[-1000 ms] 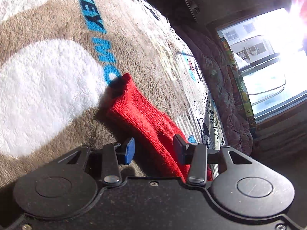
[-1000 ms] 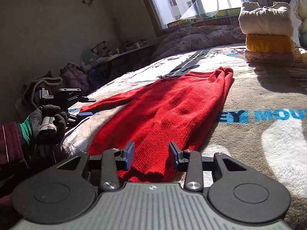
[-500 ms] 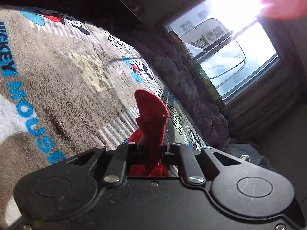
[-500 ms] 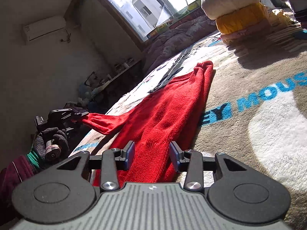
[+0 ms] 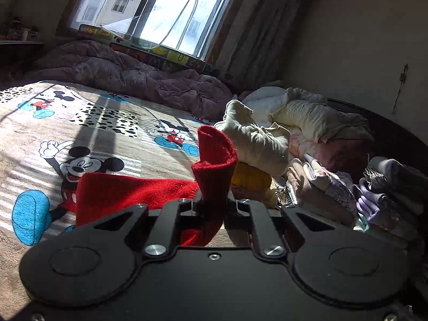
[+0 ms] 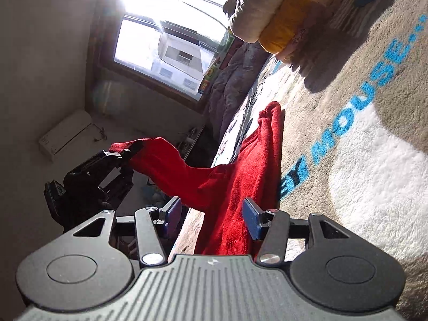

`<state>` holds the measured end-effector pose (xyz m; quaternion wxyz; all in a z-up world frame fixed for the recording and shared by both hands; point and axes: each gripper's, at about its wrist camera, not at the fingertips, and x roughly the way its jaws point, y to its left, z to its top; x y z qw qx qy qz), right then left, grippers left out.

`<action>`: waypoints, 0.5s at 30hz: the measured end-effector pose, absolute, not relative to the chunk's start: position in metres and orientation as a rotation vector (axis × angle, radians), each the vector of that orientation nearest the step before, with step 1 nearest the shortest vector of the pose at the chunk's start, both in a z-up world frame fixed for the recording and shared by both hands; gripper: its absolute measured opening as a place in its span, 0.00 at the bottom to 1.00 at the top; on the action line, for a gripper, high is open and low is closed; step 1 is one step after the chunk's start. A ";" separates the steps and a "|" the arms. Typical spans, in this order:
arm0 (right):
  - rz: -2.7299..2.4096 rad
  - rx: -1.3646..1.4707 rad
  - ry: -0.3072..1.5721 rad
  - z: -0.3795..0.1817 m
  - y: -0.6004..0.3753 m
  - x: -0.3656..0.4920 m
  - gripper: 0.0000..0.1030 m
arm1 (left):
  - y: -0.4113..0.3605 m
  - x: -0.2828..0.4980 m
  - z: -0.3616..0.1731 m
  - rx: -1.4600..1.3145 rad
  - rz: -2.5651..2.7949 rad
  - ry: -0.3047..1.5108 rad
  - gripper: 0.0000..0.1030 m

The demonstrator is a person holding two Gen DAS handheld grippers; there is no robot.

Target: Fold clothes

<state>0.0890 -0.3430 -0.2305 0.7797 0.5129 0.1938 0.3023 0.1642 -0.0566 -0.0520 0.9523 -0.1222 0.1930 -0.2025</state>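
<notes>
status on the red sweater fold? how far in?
Early. Done: a stack of folded clothes sits further up the blanket. In hand: the left gripper is shut on the red sweater's sleeve, lifted off the bed; the right gripper is open over the sweater's body. Left: fold the sleeve in, then the body; an unfolded heap waits.

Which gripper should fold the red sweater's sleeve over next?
Left, probably. The left gripper is already shut on the red knitted sweater sleeve cuff, lifted off the cartoon mouse blanket. The right gripper is open and holds nothing.
</notes>
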 end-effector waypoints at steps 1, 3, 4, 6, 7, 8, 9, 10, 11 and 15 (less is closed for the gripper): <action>0.647 1.140 0.399 -0.232 -0.348 0.090 0.56 | -0.069 0.164 -0.054 -0.221 -0.427 0.398 0.09; 0.625 1.221 0.373 -0.239 -0.359 0.092 0.57 | -0.100 0.167 -0.064 -0.153 -0.471 0.417 0.09; 0.612 1.263 0.360 -0.243 -0.364 0.092 0.57 | -0.113 0.169 -0.070 -0.123 -0.489 0.430 0.09; 0.564 1.302 0.344 -0.249 -0.373 0.094 0.57 | -0.137 0.174 -0.086 -0.062 -0.534 0.482 0.09; 0.539 1.319 0.337 -0.251 -0.377 0.095 0.57 | -0.149 0.178 -0.095 -0.030 -0.565 0.527 0.12; 0.513 1.335 0.329 -0.254 -0.381 0.095 0.57 | -0.158 0.181 -0.106 -0.009 -0.586 0.591 0.26; 0.488 1.352 0.322 -0.256 -0.385 0.096 0.57 | -0.160 0.179 -0.113 -0.007 -0.585 0.615 0.32; 0.462 1.368 0.314 -0.259 -0.389 0.097 0.57 | -0.159 0.174 -0.118 -0.010 -0.576 0.621 0.35; 0.436 1.385 0.306 -0.261 -0.393 0.098 0.57 | -0.152 0.166 -0.119 -0.031 -0.585 0.623 0.38; 0.401 1.254 0.377 -0.255 -0.384 0.104 0.58 | -0.097 0.129 -0.119 -0.079 -0.516 0.602 0.43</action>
